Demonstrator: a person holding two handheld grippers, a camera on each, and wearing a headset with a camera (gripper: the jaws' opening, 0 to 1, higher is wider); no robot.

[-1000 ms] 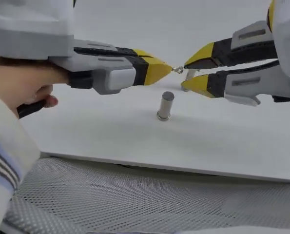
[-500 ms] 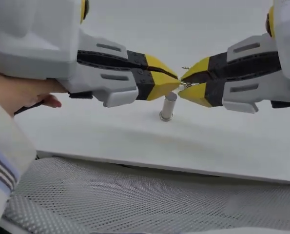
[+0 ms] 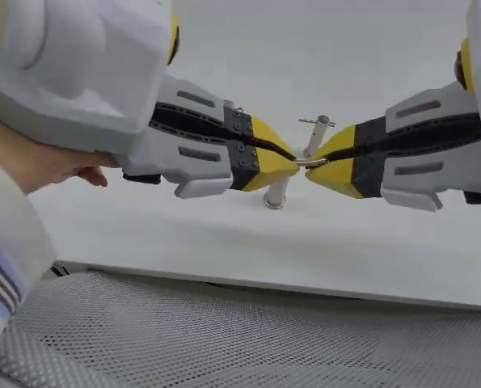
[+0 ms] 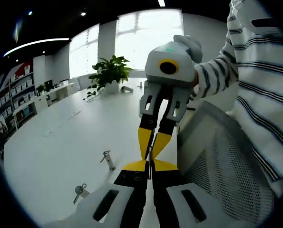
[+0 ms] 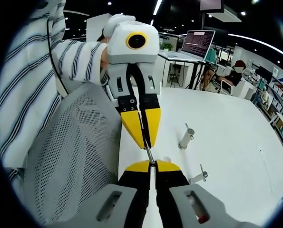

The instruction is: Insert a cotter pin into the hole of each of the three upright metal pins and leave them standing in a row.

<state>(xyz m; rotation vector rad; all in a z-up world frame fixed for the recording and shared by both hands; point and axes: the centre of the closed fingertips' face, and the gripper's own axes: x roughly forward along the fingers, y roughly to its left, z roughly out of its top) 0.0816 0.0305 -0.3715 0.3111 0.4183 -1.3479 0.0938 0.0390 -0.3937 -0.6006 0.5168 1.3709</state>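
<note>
A thin cotter pin is held above the white table, bridging the tips of both grippers. My left gripper comes in from the left, shut on one end. From the right, my right gripper meets it tip to tip, shut on the other end. The cotter pin shows as a short rod between the yellow tips in the right gripper view. One upright metal pin stands just below and behind the tips, partly hidden. A second metal pin farther back carries a cotter pin through its top.
The white table's front edge runs across the lower picture, with a grey mesh chair back below it. In the left gripper view two metal pins stand on the table to the left of the jaws.
A second ago my right gripper was open near the cotter pin held by my left gripper. It has since shut on the cotter pin's free end.
</note>
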